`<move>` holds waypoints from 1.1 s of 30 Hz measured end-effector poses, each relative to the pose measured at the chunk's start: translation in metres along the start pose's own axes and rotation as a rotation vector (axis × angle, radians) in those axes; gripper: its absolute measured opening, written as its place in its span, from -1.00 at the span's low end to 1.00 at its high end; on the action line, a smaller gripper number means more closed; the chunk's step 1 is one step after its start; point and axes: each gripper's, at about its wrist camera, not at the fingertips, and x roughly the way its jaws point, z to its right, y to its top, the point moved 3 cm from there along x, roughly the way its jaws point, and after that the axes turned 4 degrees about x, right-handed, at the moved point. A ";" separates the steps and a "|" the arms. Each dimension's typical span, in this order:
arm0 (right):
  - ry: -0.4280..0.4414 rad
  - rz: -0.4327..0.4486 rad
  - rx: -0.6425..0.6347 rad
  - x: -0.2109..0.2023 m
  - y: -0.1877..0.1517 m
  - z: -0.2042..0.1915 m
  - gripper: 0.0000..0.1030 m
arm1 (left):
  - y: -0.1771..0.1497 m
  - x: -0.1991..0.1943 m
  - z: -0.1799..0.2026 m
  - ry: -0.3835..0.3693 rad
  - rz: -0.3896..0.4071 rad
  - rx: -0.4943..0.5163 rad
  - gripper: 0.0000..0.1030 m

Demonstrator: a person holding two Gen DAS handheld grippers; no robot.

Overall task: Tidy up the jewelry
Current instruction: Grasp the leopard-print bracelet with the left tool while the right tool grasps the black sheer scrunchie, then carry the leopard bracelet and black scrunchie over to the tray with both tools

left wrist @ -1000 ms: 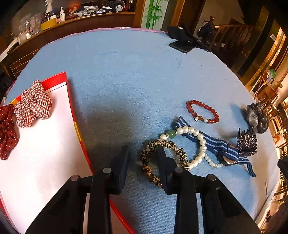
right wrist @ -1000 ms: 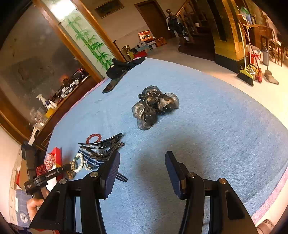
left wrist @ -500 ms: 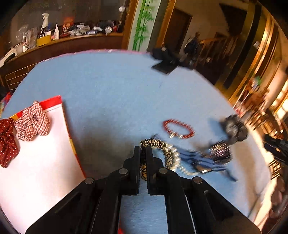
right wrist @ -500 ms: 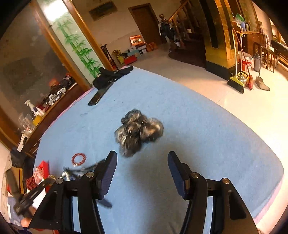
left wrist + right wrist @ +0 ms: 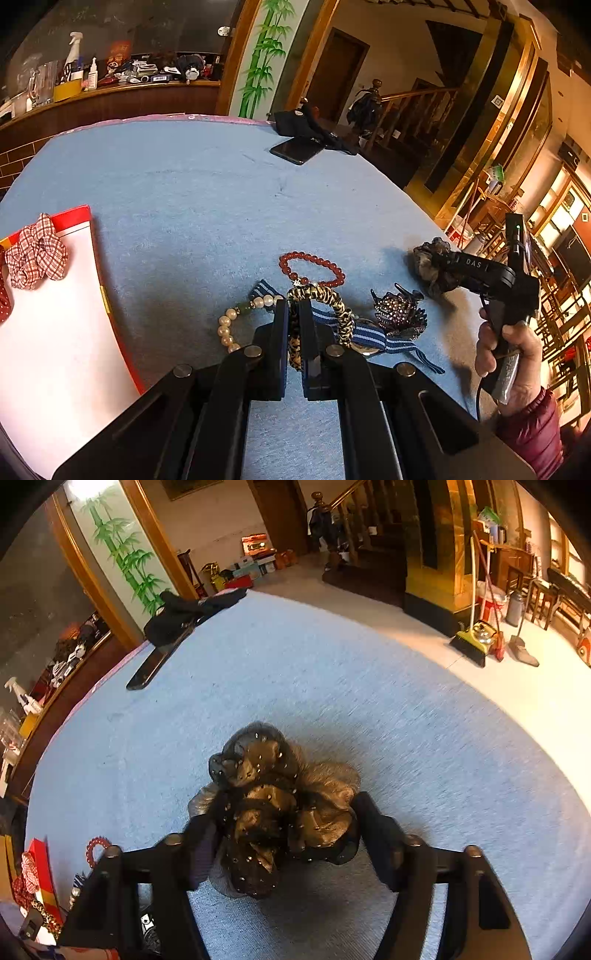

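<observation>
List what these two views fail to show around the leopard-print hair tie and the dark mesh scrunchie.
- Left wrist view: the lower part of the leopard-print hair tie is hidden between the left gripper fingers.
- Left wrist view: the pearl bracelet loop is partly covered by the same fingers.
- Right wrist view: the dark mesh scrunchie sits between the right gripper fingers, which are motion-blurred; contact cannot be told.
- Right wrist view: the tray is cut off by the left edge.

A matt, finely woven pale-blue cloth table cover (image 5: 192,206) lay under a leopard-print fabric bracelet (image 5: 332,306), glossy red glass-like beads (image 5: 314,269) and lustrous white pearls (image 5: 225,328); the dark sheer mesh scrunchie (image 5: 273,812) looked gauzy, studded with shiny dots.
</observation>
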 end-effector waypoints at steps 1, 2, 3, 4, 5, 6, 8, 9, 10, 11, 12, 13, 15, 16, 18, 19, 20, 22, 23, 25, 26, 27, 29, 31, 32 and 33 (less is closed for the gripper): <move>0.017 0.003 -0.003 0.000 -0.001 -0.001 -0.23 | 0.000 0.001 0.003 0.009 0.006 0.007 -0.91; 0.020 0.011 -0.016 -0.001 -0.003 -0.002 -0.45 | -0.002 0.000 0.005 0.013 0.009 0.014 -0.91; 0.010 0.031 -0.042 -0.003 -0.006 -0.005 -0.52 | -0.002 0.000 0.007 0.020 0.018 0.022 -0.91; 0.003 0.053 -0.060 -0.005 -0.007 -0.006 -0.55 | -0.002 -0.001 0.008 0.023 0.024 0.027 -0.91; 0.018 0.077 -0.071 -0.010 -0.009 -0.008 -0.58 | -0.002 -0.001 0.008 0.024 0.028 0.030 -0.91; 0.053 0.098 -0.073 -0.016 -0.010 -0.010 -0.58 | -0.002 -0.001 0.008 0.024 0.031 0.029 -0.91; 0.089 0.144 -0.091 -0.027 -0.011 -0.014 -0.58 | -0.002 -0.001 0.006 0.032 0.039 0.027 -0.91; 0.093 0.167 -0.106 -0.032 -0.011 -0.016 -0.58 | -0.003 0.000 0.005 0.034 0.039 0.028 -0.91; 0.097 0.185 -0.117 -0.035 -0.011 -0.018 -0.58 | -0.003 0.000 0.005 0.038 0.040 0.027 -0.91; 0.110 0.195 -0.117 -0.038 -0.011 -0.018 -0.58 | -0.003 0.000 0.005 0.042 0.042 0.025 -0.91; 0.130 0.197 -0.113 -0.039 -0.011 -0.017 -0.58 | -0.004 0.000 0.005 0.044 0.043 0.028 -0.91; 0.149 0.195 -0.109 -0.040 -0.010 -0.016 -0.58 | -0.004 0.001 0.005 0.051 0.043 0.032 -0.91; 0.166 0.194 -0.104 -0.042 -0.011 -0.014 -0.58 | -0.005 0.001 0.006 0.058 0.044 0.038 -0.91; 0.178 0.197 -0.104 -0.044 -0.011 -0.014 -0.58 | -0.006 0.001 0.007 0.060 0.044 0.044 -0.91; 0.197 0.197 -0.107 -0.045 -0.010 -0.019 -0.58 | -0.005 0.002 0.007 0.070 0.048 0.050 -0.91; 0.207 0.196 -0.112 -0.046 -0.010 -0.019 -0.58 | -0.005 0.002 0.007 0.070 0.046 0.053 -0.91; 0.210 0.198 -0.116 -0.047 -0.011 -0.021 -0.58 | -0.005 0.002 0.007 0.072 0.049 0.053 -0.91; 0.228 0.202 -0.125 -0.050 -0.012 -0.024 -0.57 | -0.004 0.002 0.006 0.073 0.054 0.054 -0.91; 0.232 0.208 -0.129 -0.052 -0.013 -0.025 -0.57 | -0.004 0.001 0.006 0.071 0.059 0.056 -0.91; 0.234 0.227 -0.141 -0.057 -0.014 -0.028 -0.57 | -0.004 0.000 0.006 0.078 0.067 0.062 -0.91; 0.233 0.235 -0.147 -0.060 -0.017 -0.031 -0.57 | -0.004 -0.001 0.006 0.083 0.071 0.066 -0.91; 0.238 0.234 -0.148 -0.063 -0.019 -0.032 -0.57 | -0.004 -0.002 0.006 0.090 0.076 0.069 -0.91; 0.279 0.209 -0.132 -0.069 -0.027 -0.035 -0.57 | -0.004 -0.004 0.004 0.096 0.085 0.070 -0.91; 0.310 0.194 -0.125 -0.077 -0.038 -0.041 -0.57 | -0.003 -0.006 0.004 0.100 0.093 0.072 -0.91; 0.317 0.194 -0.133 -0.083 -0.046 -0.045 -0.57 | -0.003 -0.007 0.004 0.102 0.097 0.073 -0.91; 0.321 0.196 -0.143 -0.089 -0.053 -0.049 -0.57 | -0.003 -0.008 0.005 0.104 0.102 0.076 -0.91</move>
